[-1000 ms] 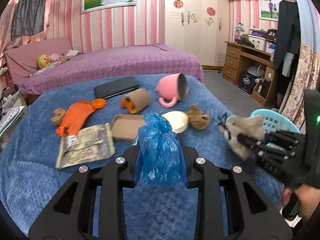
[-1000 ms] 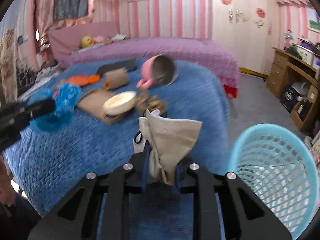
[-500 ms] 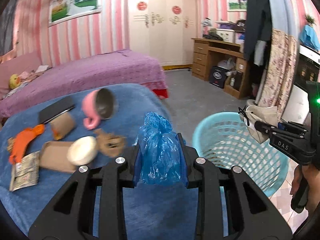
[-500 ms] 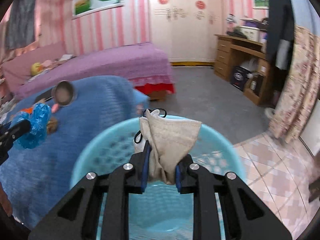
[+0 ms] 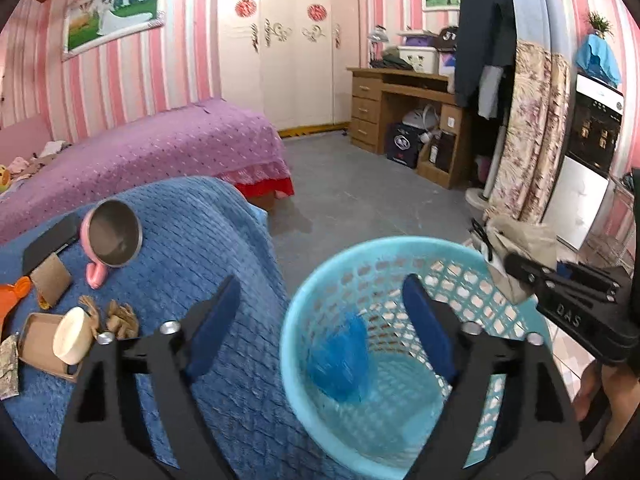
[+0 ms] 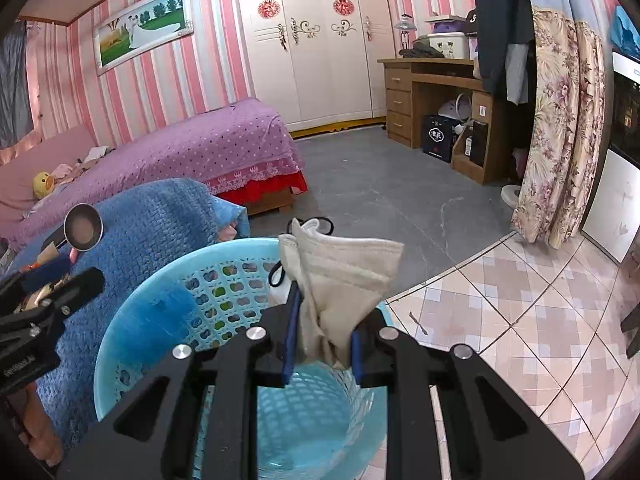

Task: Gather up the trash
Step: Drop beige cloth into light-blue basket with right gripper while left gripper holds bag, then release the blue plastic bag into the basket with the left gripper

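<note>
Mask (image 6: pixel 344 280): beige, pinched in right tongs (image 6: pixel 322 350) above basket (image 6: pixel 160 300), held over opening for drop; long axis upright, ear loop at top. Bag (image 5: pixel 340 356): blue, blurred, inside basket. Left tongs (image 5: pixel 320 320): just spread wide, nothing between, poised above basket.

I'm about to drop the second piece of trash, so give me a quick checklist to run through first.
1. Left tongs open, nothing between them: ok.
2. Blue plastic bag inside the basket: ok; blurred, apparently falling.
3. Right tongs gripping the beige cloth bag: ok.
4. Cloth bag above the basket opening: ok.
5. Basket upright on the floor: ok.
6. Trash remaining on the blue blanket: not ok.
</note>
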Demonstrator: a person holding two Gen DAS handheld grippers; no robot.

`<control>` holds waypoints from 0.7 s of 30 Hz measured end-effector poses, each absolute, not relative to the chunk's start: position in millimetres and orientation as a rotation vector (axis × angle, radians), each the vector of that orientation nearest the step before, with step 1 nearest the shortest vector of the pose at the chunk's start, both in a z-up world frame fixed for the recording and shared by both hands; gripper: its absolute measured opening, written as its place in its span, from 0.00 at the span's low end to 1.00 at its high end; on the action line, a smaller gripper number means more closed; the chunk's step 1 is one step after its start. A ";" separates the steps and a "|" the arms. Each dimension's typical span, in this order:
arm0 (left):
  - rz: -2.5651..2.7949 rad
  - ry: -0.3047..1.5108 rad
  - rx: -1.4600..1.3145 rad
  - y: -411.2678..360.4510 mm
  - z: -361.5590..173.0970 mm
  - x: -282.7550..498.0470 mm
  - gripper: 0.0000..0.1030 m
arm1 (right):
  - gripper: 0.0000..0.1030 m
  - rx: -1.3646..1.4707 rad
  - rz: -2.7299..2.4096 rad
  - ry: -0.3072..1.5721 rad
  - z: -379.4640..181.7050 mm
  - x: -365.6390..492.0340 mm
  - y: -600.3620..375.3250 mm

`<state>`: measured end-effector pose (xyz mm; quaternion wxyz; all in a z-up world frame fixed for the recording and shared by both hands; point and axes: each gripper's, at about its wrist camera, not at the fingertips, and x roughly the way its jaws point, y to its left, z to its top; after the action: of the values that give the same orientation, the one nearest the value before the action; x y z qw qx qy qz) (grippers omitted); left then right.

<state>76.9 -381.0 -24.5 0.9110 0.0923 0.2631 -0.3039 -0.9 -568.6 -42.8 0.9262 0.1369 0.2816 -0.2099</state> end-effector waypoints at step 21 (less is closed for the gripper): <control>-0.502 0.539 0.175 -327.1 -24.7 102.3 0.94 | 0.79 0.213 -0.477 0.550 -40.0 14.8 -544.4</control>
<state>102.3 -327.1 -24.7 0.9293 0.0853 0.2630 -0.2450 14.8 -544.4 -40.0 0.9289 0.1040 0.2685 -0.2327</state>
